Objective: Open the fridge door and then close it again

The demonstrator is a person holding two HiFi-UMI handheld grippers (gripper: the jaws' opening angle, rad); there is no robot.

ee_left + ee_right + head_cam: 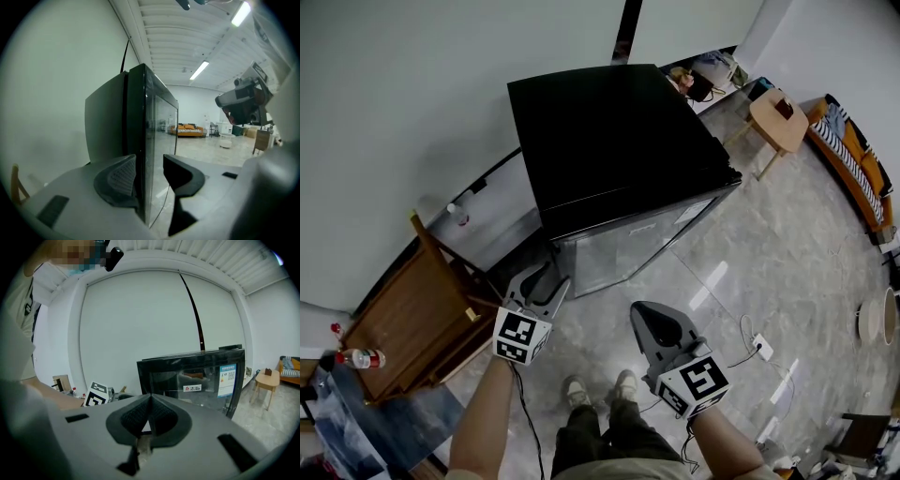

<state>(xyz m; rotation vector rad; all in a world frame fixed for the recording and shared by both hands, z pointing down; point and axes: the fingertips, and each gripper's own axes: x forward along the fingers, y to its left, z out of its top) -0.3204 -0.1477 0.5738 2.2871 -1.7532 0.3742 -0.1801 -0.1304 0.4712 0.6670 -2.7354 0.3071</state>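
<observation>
The black fridge [609,131] stands at 12 o'clock from the person, with its glossy door [628,246] closed and facing them. The left gripper [546,283] is at 11 o'clock, at the door's left edge. Its 2 jaws are apart with that edge between them, and the right-hand pad is clear of the glass. The right gripper [649,321] hangs at 1 o'clock, short of the door, its jaws pressed together on nothing. A wooden chair [403,319] sits at 9 o'clock.

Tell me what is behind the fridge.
Behind the fridge stands a white wall with a dark vertical strip. Whatever lies low, directly behind it, is covered by the fridge itself.
</observation>
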